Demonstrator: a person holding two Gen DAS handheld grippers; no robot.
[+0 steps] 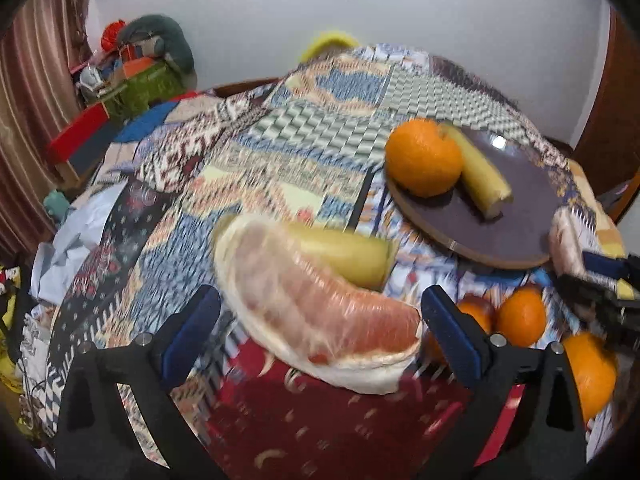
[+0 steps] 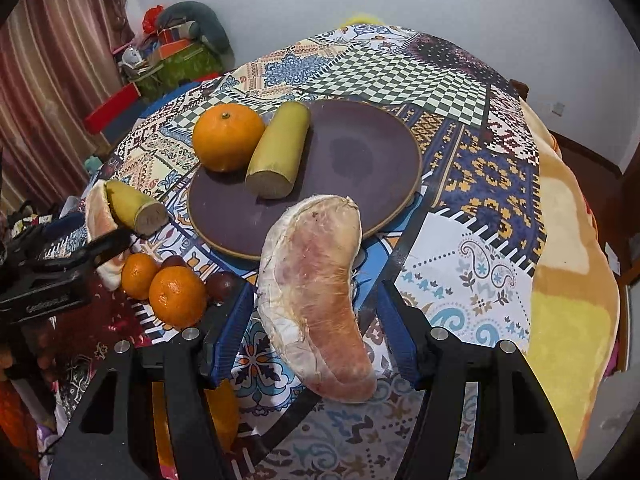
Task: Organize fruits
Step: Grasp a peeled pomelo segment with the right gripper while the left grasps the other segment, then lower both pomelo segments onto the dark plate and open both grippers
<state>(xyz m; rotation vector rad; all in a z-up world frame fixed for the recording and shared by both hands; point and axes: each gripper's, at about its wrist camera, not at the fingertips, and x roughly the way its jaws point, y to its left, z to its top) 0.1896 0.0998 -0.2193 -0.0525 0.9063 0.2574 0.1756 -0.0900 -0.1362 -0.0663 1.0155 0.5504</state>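
So here's where the fruit sorting stands. The dark purple plate [image 2: 360,152] sits toward the far side of the patchwork tablecloth [image 2: 472,264], and it already has two things on its left part: an orange [image 2: 227,137] and a cut banana piece [image 2: 280,148], touching each other. The rest of the plate is bare, so I'd call this early going — maybe a third done at best.

Still off the plate: a second banana piece [image 1: 344,256] lying on the cloth left of the plate, with a wrapped pomelo wedge [image 1: 320,316] right against it on the near side. The left gripper [image 1: 320,332] has its jaws spread wide on either side of that wedge, pads clear of it, so it isn't gripping anything.

The right gripper [image 2: 316,328] has another pomelo wedge [image 2: 316,284] between its fingers. The jaws stand partly apart and I see gaps on both sides, so it looks loose rather than clamped. The wedge's far tip overlaps the plate's near rim; whether it actually rests on it, can't tell.

Also waiting near the left — a small cluster of oranges [image 2: 176,296] with a couple of dark round fruits [image 2: 222,284] beside them.

My guess is both wedges are next up, then the loose banana and the cluster.
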